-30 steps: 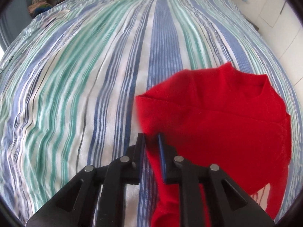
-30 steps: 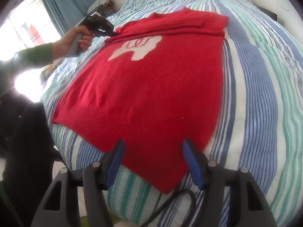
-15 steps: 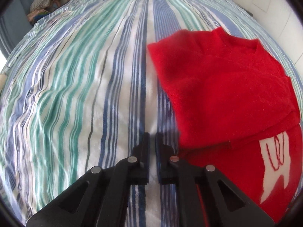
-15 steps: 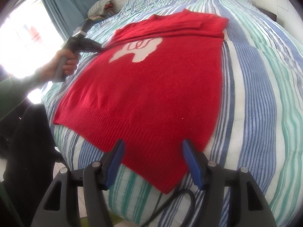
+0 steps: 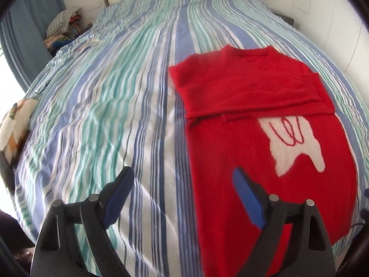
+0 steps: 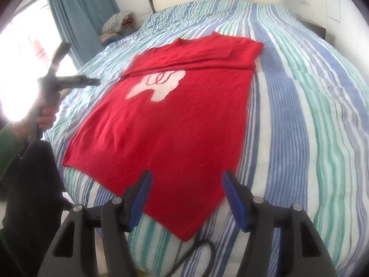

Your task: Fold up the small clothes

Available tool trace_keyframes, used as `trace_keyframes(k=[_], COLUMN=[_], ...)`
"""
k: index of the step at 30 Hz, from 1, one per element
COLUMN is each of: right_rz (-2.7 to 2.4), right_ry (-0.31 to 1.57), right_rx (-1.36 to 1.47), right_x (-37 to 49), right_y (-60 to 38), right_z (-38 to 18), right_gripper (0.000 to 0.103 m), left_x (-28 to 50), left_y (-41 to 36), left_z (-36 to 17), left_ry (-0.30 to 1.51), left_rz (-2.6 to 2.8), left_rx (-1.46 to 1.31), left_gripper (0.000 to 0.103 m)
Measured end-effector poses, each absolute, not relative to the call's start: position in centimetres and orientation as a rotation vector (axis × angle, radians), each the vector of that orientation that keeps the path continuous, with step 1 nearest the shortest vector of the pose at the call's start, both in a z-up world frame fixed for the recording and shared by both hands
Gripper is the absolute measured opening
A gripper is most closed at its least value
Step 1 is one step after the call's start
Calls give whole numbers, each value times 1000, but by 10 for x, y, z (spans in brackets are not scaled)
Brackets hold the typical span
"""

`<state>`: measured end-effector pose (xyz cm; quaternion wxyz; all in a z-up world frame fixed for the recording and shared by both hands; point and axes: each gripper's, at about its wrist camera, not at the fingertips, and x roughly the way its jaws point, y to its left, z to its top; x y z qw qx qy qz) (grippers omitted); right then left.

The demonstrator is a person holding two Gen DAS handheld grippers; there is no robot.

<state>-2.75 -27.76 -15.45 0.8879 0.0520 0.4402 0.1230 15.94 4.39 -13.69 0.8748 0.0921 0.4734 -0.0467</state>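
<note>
A red sweater (image 5: 265,152) with a white motif lies flat on the striped bed, both sleeves folded across its chest. It also shows in the right wrist view (image 6: 175,120). My left gripper (image 5: 184,175) is open and empty, above the bed at the sweater's left edge. It appears in the right wrist view (image 6: 92,82), held off the sweater's left side. My right gripper (image 6: 185,180) is open and empty, just above the sweater's hem.
The striped bedcover (image 5: 103,106) spreads wide to the left of the sweater. A pile of clothes (image 5: 62,27) sits at the far left by blue curtains (image 6: 78,11). A black cable (image 6: 196,254) hangs at the bed's near edge. A wall runs along the right.
My left gripper let go of the sleeve, which now lies folded across the chest. It opened and drew back to the left. My right gripper stayed open over the hem.
</note>
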Motion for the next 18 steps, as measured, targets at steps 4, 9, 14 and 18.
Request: trace_keyframes(k=[4, 9, 14, 18], right_rz=[169, 69, 6, -9], right_ry=[856, 816, 771, 754], right_rx=[88, 13, -48, -60], right_x=[-31, -33, -37, -38], right_y=[-300, -332, -356, -362], right_z=[-133, -105, -77, -66], right_gripper=[62, 62, 63, 65], left_x=[142, 131, 121, 117], left_y=[37, 33, 33, 31], left_z=[-122, -112, -106, -105], left_ry=[937, 896, 879, 877], left_rz=[-64, -28, -9, -6], left_rx=[236, 283, 293, 297], left_gripper=[94, 96, 96, 96])
